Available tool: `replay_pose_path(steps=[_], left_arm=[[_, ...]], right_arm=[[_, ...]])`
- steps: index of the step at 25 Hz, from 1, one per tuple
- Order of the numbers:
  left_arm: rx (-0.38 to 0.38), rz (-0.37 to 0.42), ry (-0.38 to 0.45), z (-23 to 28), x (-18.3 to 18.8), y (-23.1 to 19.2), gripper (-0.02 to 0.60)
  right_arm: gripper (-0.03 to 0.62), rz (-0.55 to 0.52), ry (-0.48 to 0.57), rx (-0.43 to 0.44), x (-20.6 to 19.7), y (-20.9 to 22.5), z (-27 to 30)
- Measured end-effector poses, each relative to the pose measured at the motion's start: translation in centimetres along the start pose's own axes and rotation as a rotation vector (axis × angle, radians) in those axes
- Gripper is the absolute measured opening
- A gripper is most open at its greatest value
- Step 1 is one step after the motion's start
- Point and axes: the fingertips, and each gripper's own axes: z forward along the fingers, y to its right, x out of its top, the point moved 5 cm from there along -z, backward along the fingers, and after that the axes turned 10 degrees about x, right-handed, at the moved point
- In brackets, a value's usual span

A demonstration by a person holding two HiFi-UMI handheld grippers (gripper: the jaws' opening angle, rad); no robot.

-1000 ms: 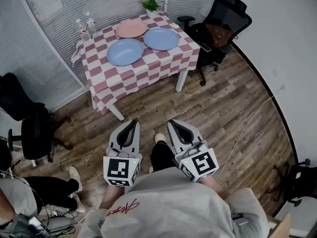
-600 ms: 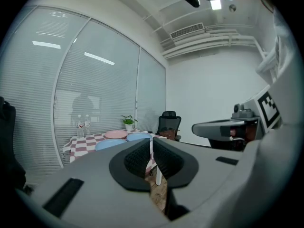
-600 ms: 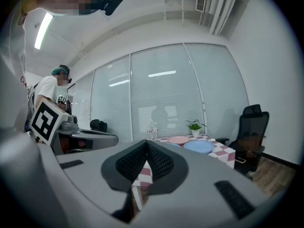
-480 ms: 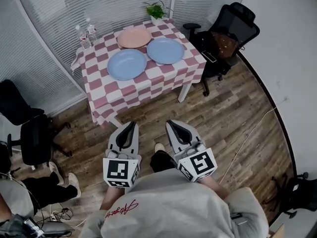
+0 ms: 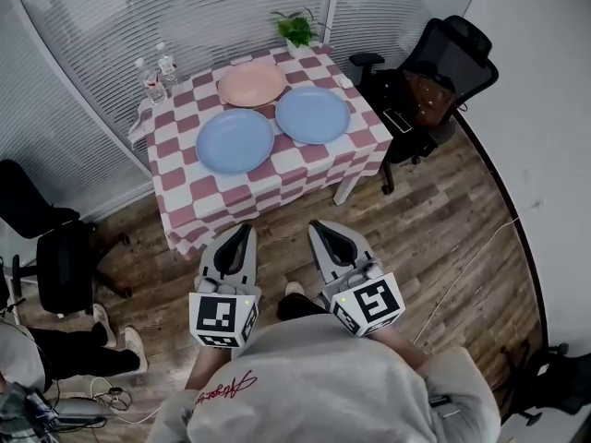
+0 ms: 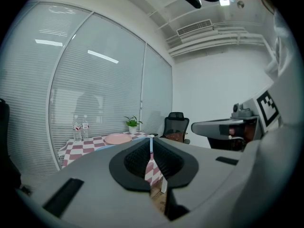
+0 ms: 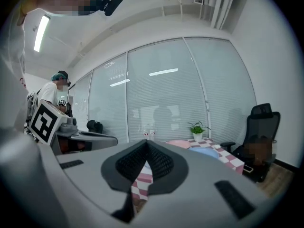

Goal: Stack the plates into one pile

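Note:
Three plates lie apart on the checked tablecloth: a blue plate at the front left, a second blue plate at the right, and a pink plate behind them. My left gripper and right gripper are held side by side in front of my chest, well short of the table, both shut and empty. In the left gripper view the pink plate shows far off beyond the shut left gripper. The right gripper view shows the pink plate and a blue plate past the shut right gripper.
Two water bottles stand at the table's back left corner, a potted plant at its back right. A black office chair stands right of the table, another chair at left. A seated person's legs lie at lower left. A cable runs across the wood floor.
The table with its plates has come a little nearer and lower in the head view as I walk toward it. Both grippers stay shut, held in the same place before me.

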Motion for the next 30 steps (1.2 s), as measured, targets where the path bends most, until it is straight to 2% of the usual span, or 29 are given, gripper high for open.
replay_pose_path(steps=[12, 19, 30], left_arm=[[0.073, -0.001, 0.021, 5.7, 1.1, 0.4, 0.031], [0.123, -0.007, 0.020, 6.0, 1.0, -0.6, 0.031], [0.153, -0.005, 0.026, 6.5, 1.2, -1.3, 0.031]], right_arm=[[0.011, 0.005, -0.003, 0.067, 0.3, 6.2, 3.0], [0.011, 0.012, -0.006, 0.117, 0.1, 6.4, 4.4], [0.011, 0.020, -0.020, 0.148, -0.4, 7.2, 5.4]])
